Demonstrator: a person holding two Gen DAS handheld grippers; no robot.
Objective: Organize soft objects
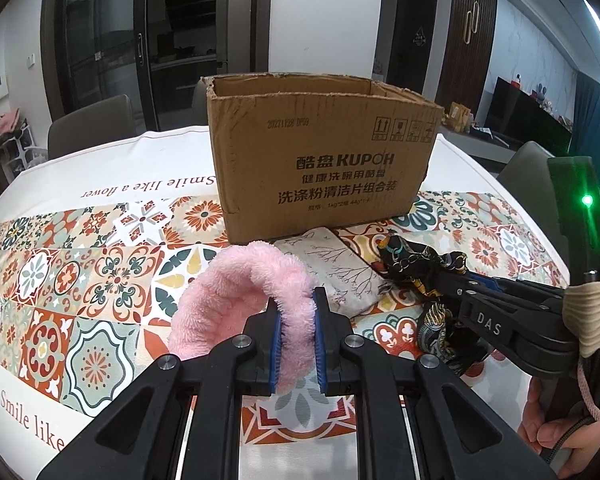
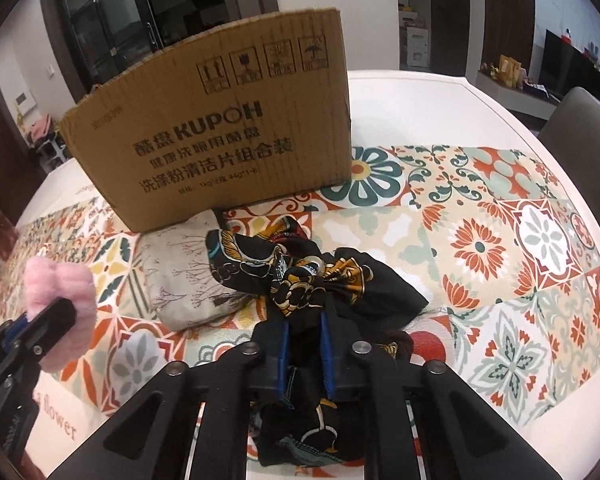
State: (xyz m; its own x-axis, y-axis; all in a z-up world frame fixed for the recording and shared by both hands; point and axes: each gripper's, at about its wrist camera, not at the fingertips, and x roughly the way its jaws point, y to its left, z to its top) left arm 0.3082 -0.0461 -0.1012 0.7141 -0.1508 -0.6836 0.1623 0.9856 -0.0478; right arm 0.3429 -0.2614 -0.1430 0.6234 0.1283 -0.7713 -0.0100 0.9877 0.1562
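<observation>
Showing, left wrist view: left gripper clamped on pink headband above worktop; box behind, its inside hidden. Right wrist view: right gripper pinching black scarf, lower folds cut off; pouch partly covered beside it.

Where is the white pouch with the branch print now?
The white pouch lies on the tablecloth just in front of the cardboard box, between the pink headband and the black scarf.
</observation>
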